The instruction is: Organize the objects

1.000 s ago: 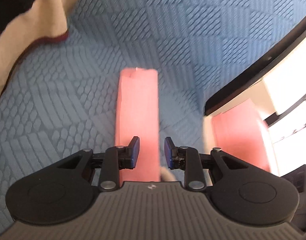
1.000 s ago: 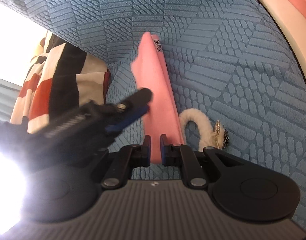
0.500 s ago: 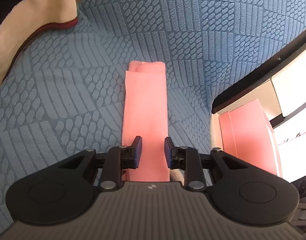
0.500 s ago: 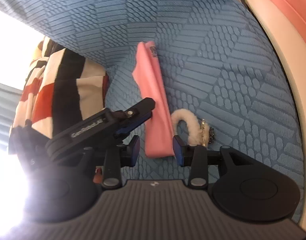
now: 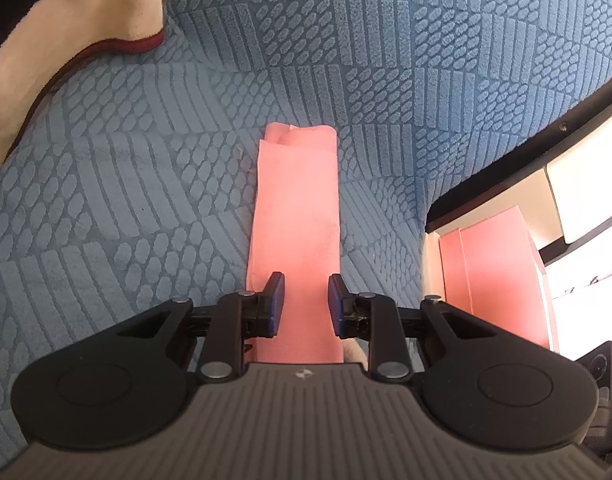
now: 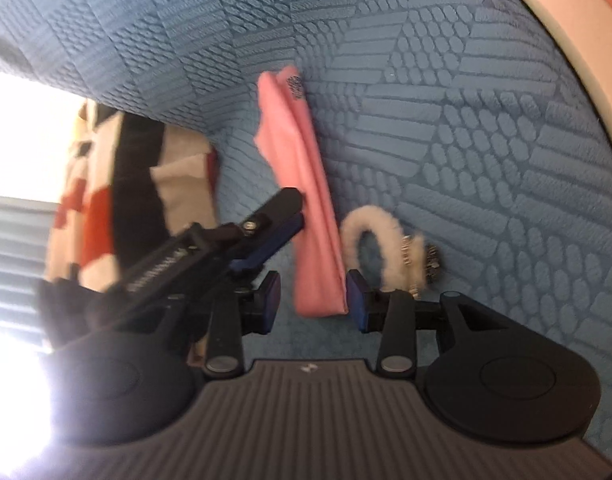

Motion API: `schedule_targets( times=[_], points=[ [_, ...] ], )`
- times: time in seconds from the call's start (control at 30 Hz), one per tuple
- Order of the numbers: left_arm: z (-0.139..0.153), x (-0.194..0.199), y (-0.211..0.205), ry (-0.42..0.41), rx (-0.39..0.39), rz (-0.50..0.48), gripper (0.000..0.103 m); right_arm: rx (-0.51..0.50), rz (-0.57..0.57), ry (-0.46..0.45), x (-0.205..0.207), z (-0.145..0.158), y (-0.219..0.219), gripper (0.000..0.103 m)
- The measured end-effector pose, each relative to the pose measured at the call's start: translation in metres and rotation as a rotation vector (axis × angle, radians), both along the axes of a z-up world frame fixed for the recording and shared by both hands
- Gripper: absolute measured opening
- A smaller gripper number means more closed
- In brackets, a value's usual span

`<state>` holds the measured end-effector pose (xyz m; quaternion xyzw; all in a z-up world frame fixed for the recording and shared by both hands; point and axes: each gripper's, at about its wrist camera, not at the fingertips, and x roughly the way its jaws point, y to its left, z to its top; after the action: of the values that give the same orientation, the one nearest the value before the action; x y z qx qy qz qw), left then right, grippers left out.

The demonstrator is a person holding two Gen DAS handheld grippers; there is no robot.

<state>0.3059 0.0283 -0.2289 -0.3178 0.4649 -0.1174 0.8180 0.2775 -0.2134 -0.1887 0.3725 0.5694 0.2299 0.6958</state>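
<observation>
Pink folded cloth (image 5: 296, 216) lies between both grippers' parted fingers (image 5: 274, 300), ungripped.

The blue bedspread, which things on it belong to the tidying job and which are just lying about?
Job in hand:
- pink cloth, folded into a long strip, lying between both hand-held grippers
- left hand-held gripper, open over its near end
- right hand-held gripper, jaws just opened, pads off the cloth

Lying about:
- fluffy white hair tie, beside the cloth
- striped blanket
- pink box off the bedspread

The right gripper (image 6: 313, 304) let go of the pink cloth (image 6: 306, 216) (jaws now apart around its near end).
</observation>
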Motion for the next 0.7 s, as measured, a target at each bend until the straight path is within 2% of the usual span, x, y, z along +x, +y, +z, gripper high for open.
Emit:
schedule_targets(
  times=[0.1,0.33,0.37,0.43,0.6,0.7],
  points=[
    [-0.004,-0.001,0.004,0.006,-0.03,0.037,0.029,0.086,-0.011,0.005,0.0,0.001,-0.003,0.04],
    [-0.004,0.0,0.004,0.006,-0.031,0.04,0.029,0.139,-0.016,0.052,0.002,-0.019,0.006,0.038],
    [-0.005,0.0,0.005,0.006,-0.032,0.04,0.029,0.127,-0.017,0.052,0.003,-0.02,0.009,0.036],
    [-0.004,0.0,0.005,0.002,-0.03,0.041,0.029,0.092,-0.023,0.054,0.003,-0.021,0.012,0.019],
    [0.004,-0.002,0.005,-0.021,-0.037,0.043,0.029,0.043,-0.044,0.029,0.001,-0.01,0.011,0.015],
    [0.019,-0.004,0.004,-0.069,-0.029,0.027,0.029,0.038,-0.054,-0.006,0.001,0.003,0.006,0.015]
  ],
)
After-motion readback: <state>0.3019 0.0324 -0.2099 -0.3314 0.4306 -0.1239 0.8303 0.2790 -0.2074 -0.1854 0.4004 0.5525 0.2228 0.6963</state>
